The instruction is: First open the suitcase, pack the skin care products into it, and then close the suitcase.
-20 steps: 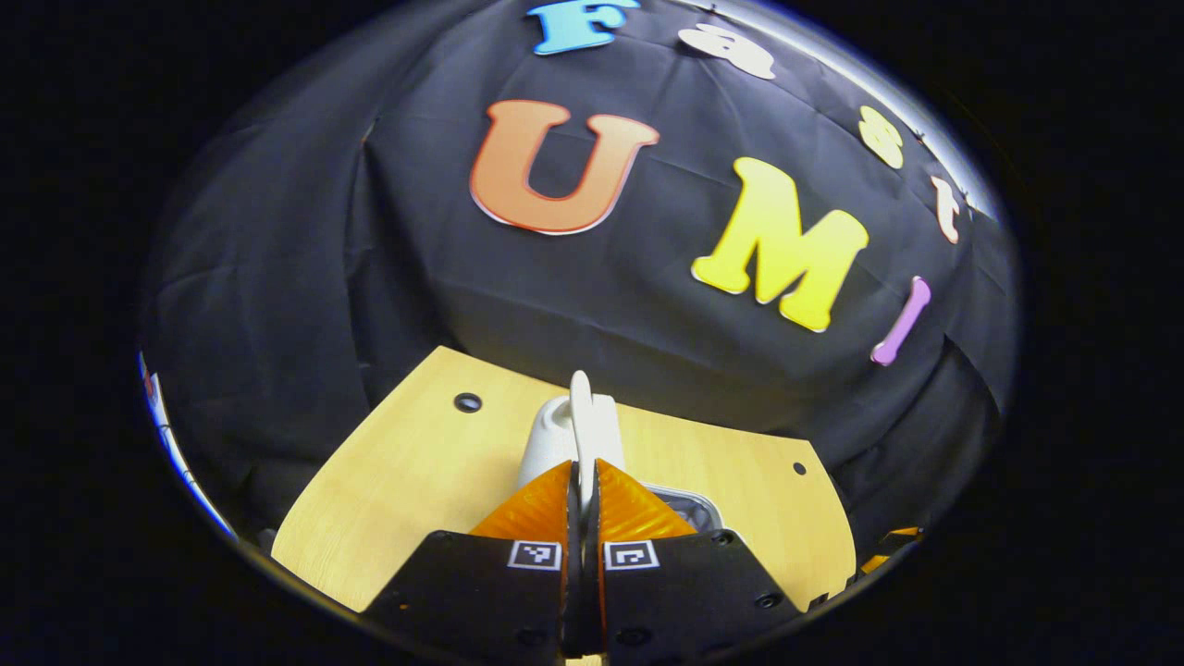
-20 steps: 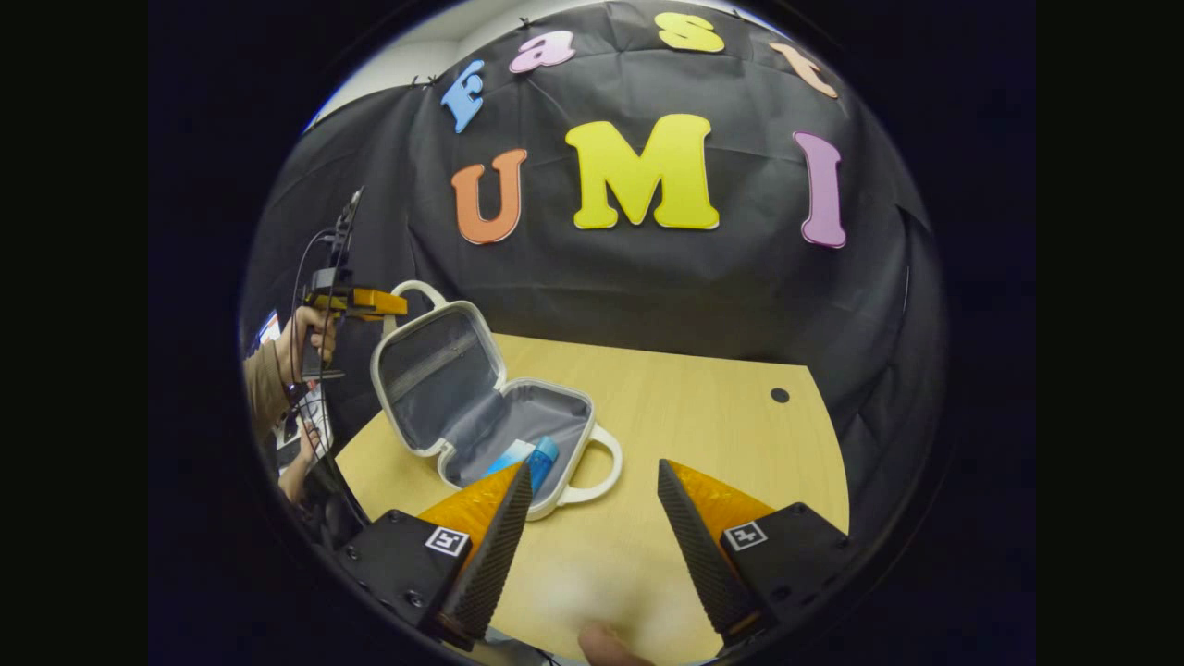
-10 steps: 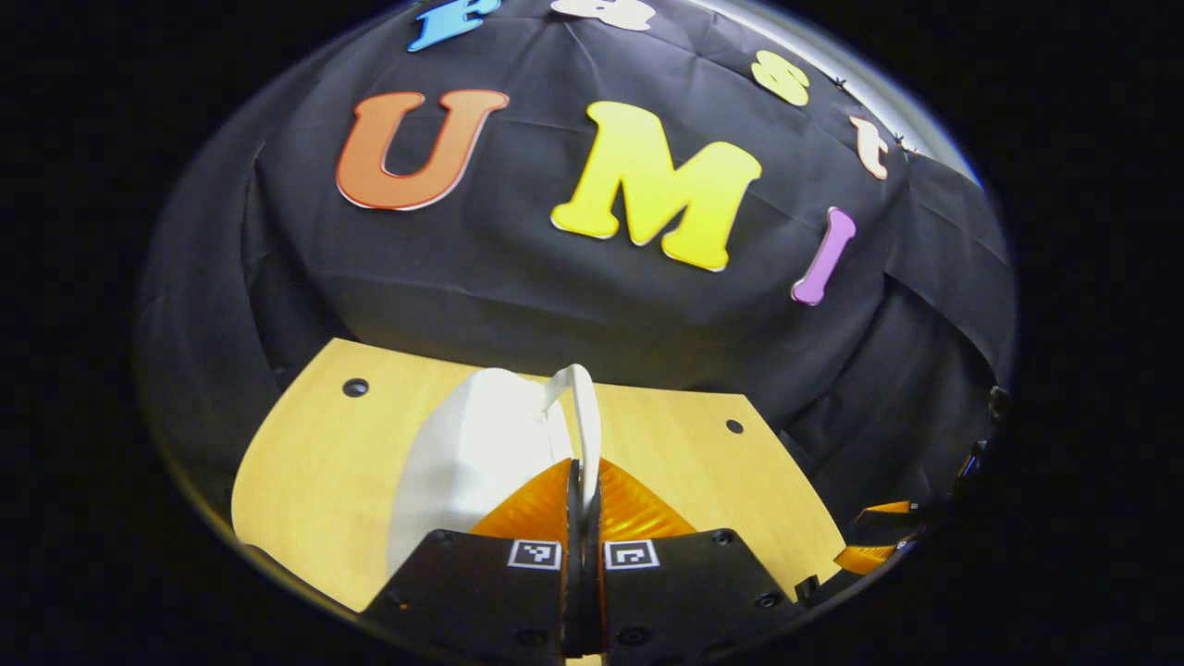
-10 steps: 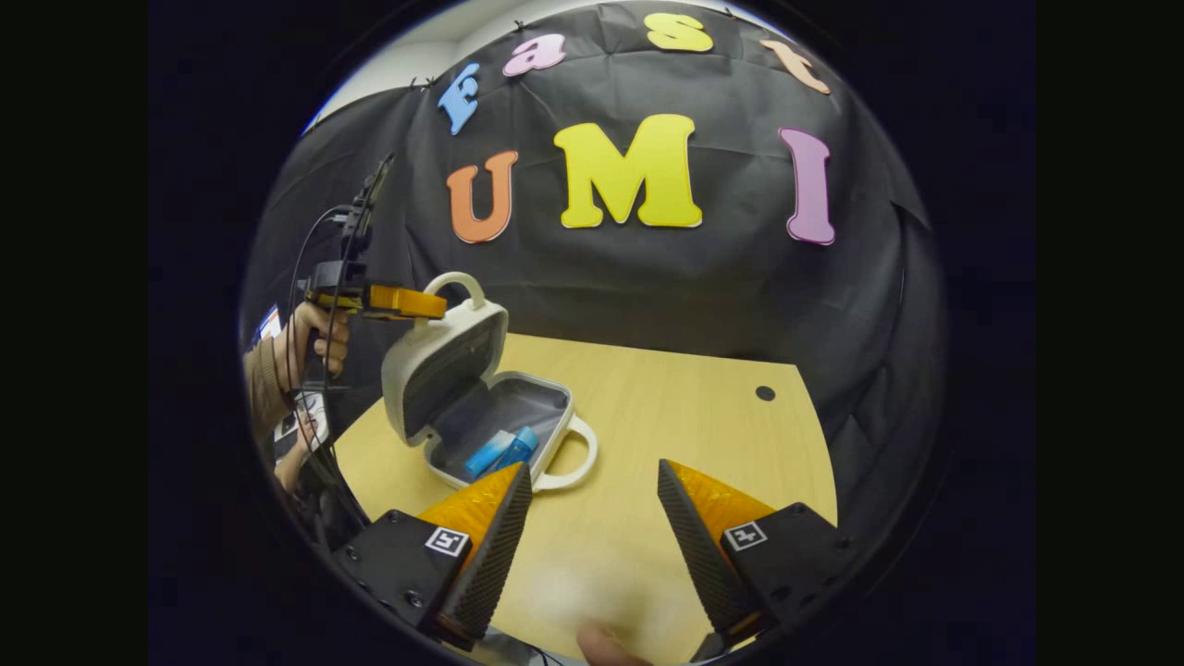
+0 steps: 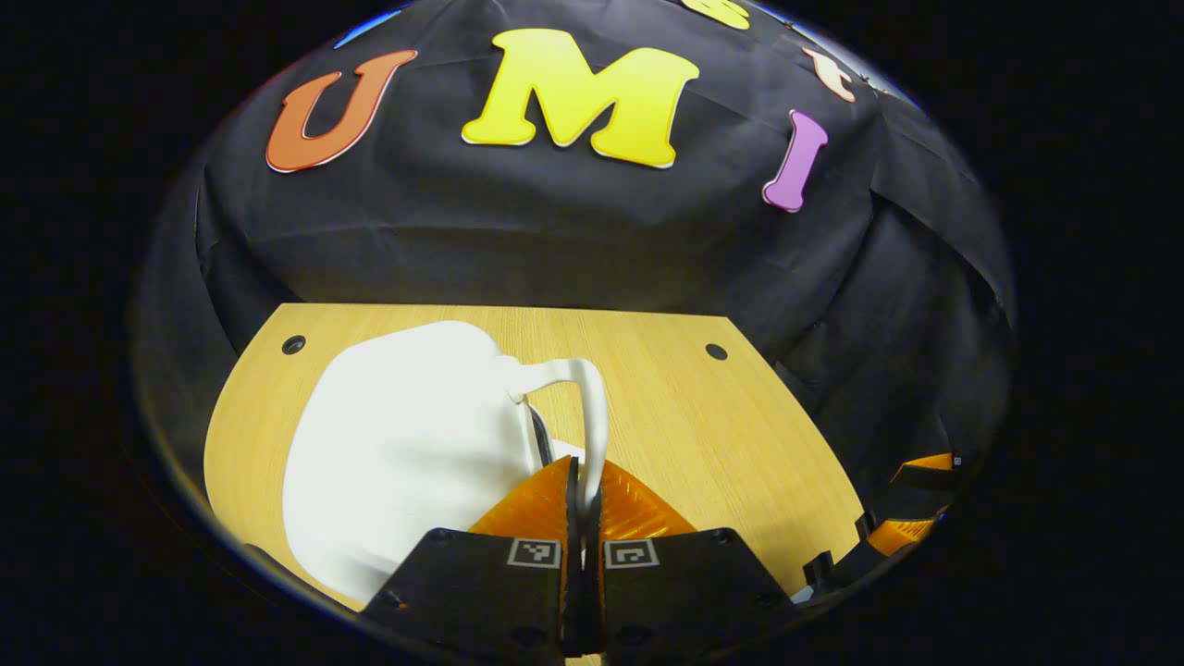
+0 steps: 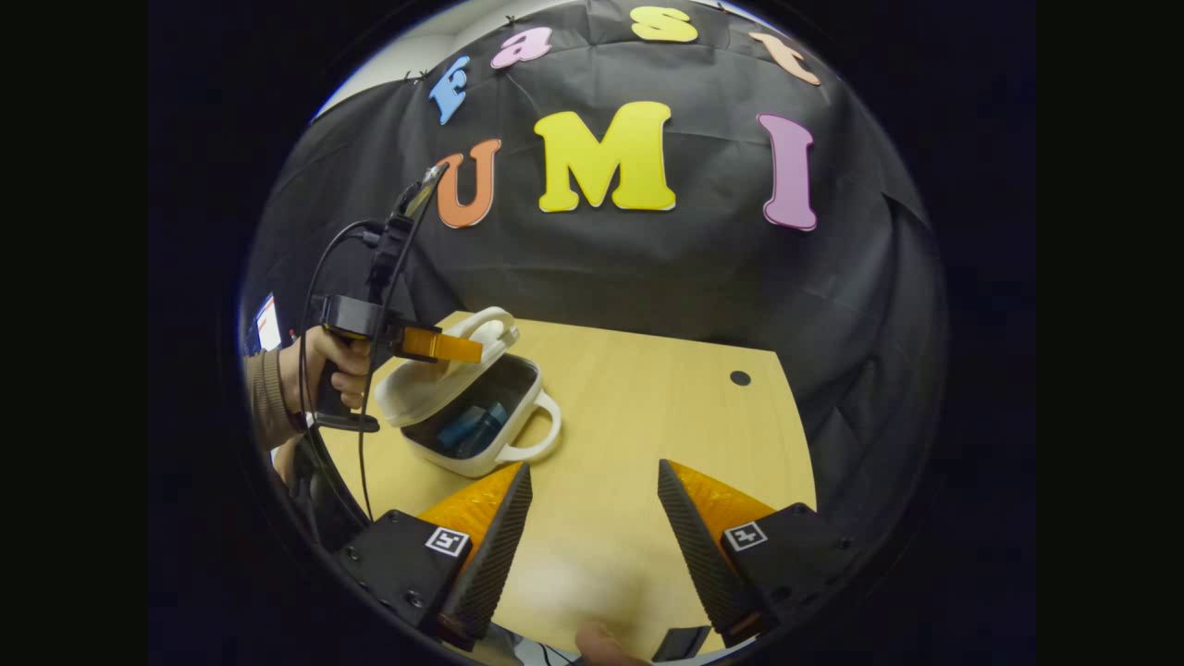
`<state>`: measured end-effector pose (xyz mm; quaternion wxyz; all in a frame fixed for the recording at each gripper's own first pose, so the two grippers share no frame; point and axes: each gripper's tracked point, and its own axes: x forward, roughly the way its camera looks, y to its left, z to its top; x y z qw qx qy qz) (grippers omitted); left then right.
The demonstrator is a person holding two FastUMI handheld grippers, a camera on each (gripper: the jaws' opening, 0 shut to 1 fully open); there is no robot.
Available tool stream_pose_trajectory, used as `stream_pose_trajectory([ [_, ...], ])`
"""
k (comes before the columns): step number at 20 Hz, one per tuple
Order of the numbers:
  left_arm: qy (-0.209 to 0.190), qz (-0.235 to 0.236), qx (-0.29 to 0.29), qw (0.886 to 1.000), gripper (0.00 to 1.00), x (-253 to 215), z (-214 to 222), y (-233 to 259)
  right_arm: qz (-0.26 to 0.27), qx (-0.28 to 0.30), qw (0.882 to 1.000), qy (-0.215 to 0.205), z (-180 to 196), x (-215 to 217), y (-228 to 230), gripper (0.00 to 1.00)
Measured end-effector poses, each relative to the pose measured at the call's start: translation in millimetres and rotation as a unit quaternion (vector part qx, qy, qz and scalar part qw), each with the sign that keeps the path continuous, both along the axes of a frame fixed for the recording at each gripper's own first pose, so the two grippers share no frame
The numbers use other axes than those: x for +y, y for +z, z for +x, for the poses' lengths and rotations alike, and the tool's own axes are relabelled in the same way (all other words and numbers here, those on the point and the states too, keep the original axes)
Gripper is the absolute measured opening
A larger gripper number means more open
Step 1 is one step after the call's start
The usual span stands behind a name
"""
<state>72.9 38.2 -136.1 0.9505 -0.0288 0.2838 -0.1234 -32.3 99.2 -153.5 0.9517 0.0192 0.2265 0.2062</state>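
The white suitcase (image 6: 462, 407) sits on the worktop (image 6: 647, 444), its lid (image 5: 407, 453) tilted partly open over blue skin care products (image 6: 467, 427). The left tongs (image 5: 583, 490) pinch the lid's handle (image 5: 592, 416). The right tongs (image 6: 592, 518) hang spread, holding nothing.

The left gripper (image 5: 581, 486) has its two orange fingers pressed together on the thin white handle (image 5: 592, 416) of the suitcase lid, the tips nearly meeting around it. In the right gripper view that same gripper (image 6: 467, 350) sits at the far left, level and pointing right, held by a hand (image 6: 335, 370) wrapped around its black grip (a brown sleeve shows at the wrist). The right gripper (image 6: 594, 499) hangs low at the near edge of the counter (image 6: 647, 407), its fingers spread well apart with nothing between them. A fingertip (image 6: 601, 643) shows just below it.
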Motion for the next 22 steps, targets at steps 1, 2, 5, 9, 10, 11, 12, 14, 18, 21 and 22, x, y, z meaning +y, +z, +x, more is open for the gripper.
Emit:
stream_pose_trajectory([
  [1,0.002,0.004,0.009,1.0,0.03,-4,1,-10,-0.002,0.004,1.0,-0.002,-2,-5,-5,0.81],
  [2,0.005,0.007,0.016,1.0,0.03,-7,2,-18,-0.004,0.008,1.0,-0.005,-2,-11,-9,0.81],
  [5,0.016,0.035,0.033,0.999,0.03,-13,5,-41,-0.005,0.025,1.0,-0.012,-5,-25,-23,0.78],
  [9,0.022,0.083,0.046,0.995,0.04,-23,7,-66,0.0,0.037,0.999,-0.023,-1,-36,-31,0.81],
  [10,0.027,0.089,0.052,0.994,0.04,-24,7,-70,0.002,0.038,0.999,-0.027,2,-37,-31,0.84],
  [11,0.032,0.088,0.058,0.994,0.04,-25,7,-74,0.004,0.04,0.999,-0.031,4,-37,-32,0.82],
  [12,0.035,0.084,0.064,0.994,0.05,-26,5,-76,0.008,0.043,0.999,-0.033,5,-37,-31,0.81],
  [14,0.04,0.069,0.073,0.994,0.09,-28,2,-77,0.014,0.048,0.998,-0.038,13,-34,-31,0.78],
  [18,0.042,0.031,0.1,0.994,0.26,-36,-12,-70,0.019,0.047,0.998,-0.048,28,-24,-24,0.78],
  [21,0.04,-0.029,0.105,0.993,0.5,-48,-28,-46,0.023,0.038,0.997,-0.06,42,-16,-12,0.82],
  [22,0.043,-0.031,0.094,0.994,0.55,-47,-32,-33,0.025,0.035,0.997,-0.064,47,-12,-8,0.82],
])
